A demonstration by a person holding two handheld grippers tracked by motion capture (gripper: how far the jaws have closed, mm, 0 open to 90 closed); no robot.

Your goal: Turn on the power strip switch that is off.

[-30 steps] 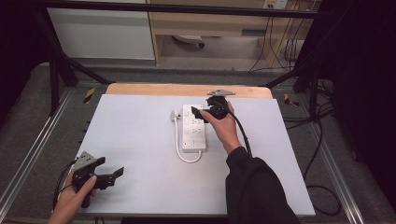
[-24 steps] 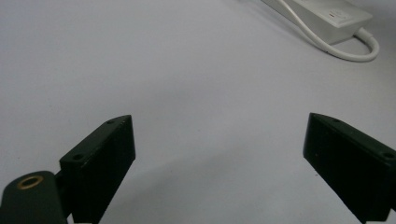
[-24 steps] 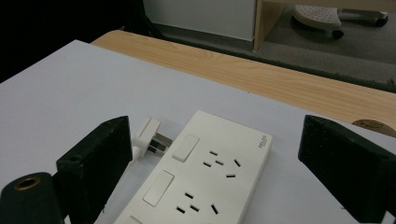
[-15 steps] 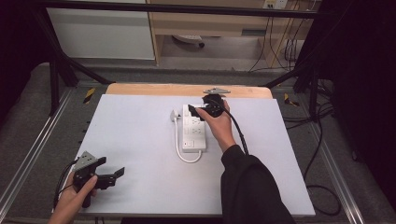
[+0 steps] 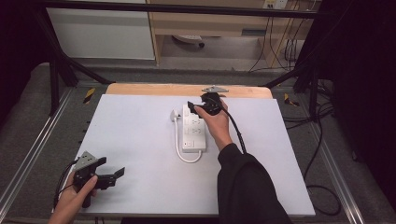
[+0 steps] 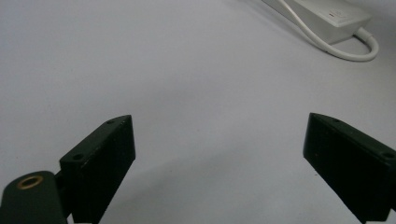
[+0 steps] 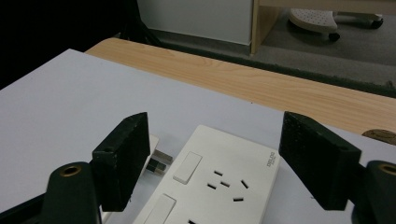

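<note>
White table (image 5: 140, 135) — power strip (image 5: 194, 132) between closing right gripper (image 5: 198, 108) jaws; left gripper (image 5: 112, 175) open

High view overhead, gripper views low, sharing the power strip (image 5: 194, 130)

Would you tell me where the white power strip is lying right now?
In the high view, the power strip lies mid-table on the white board, its far end under the right gripper.

My right gripper (image 5: 195, 108) is over the far end of the power strip (image 5: 194, 132); my left gripper (image 5: 112, 176) is well apart, near the table's (image 5: 140, 140) front left corner.
</note>
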